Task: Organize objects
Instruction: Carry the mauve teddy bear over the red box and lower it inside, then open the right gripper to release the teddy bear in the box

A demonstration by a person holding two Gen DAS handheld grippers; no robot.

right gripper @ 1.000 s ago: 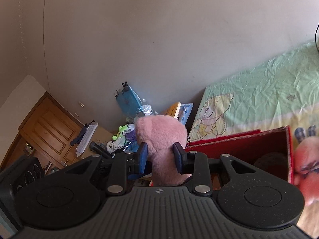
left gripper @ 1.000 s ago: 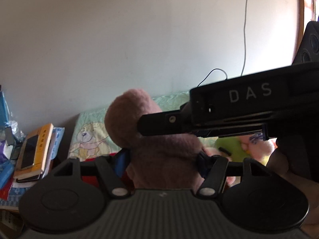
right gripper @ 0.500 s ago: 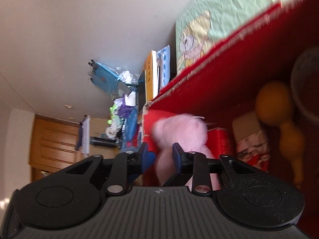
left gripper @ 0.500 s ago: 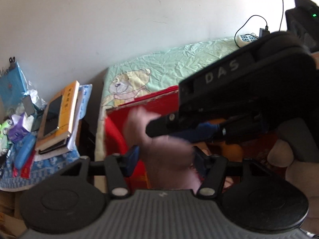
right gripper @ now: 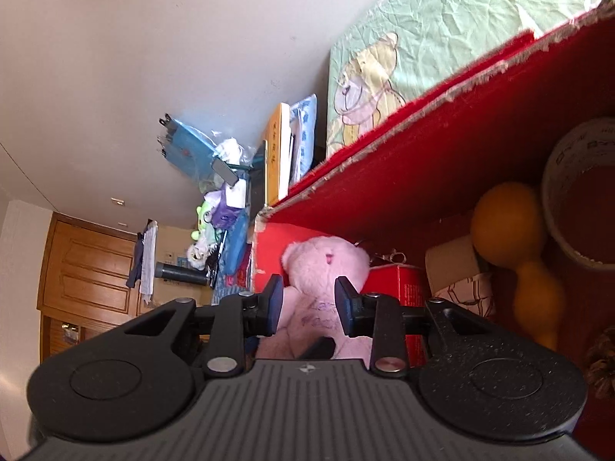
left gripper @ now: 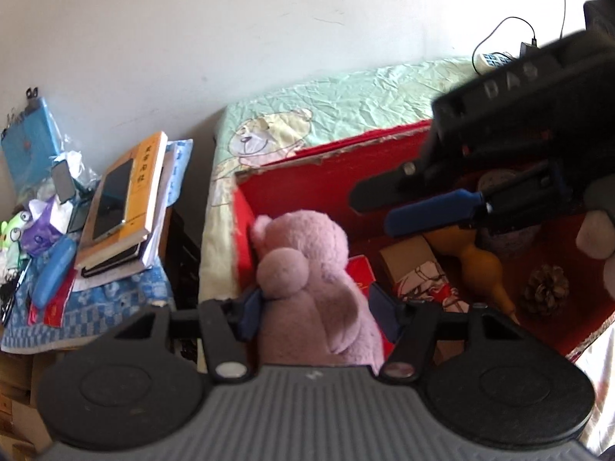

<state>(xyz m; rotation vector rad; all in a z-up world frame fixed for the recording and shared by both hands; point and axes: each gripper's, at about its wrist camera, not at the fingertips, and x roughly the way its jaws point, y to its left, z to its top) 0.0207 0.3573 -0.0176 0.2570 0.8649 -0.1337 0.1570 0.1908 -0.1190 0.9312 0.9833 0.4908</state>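
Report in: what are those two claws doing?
Left gripper shut on pink bear, in red box corner. Right gripper just opening, nothing between. Red carton beside bear.

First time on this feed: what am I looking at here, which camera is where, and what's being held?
A person holds a two-finger gripper in each hand; each has a camera looking along its fingers. The left camera shows the left gripper shut on a pink plush bear, low inside a red box on the bed. A gourd and a pine cone lie in the box. The right camera shows the right gripper facing the bear; its jaws have just been opening, and its fingers look clear of it.
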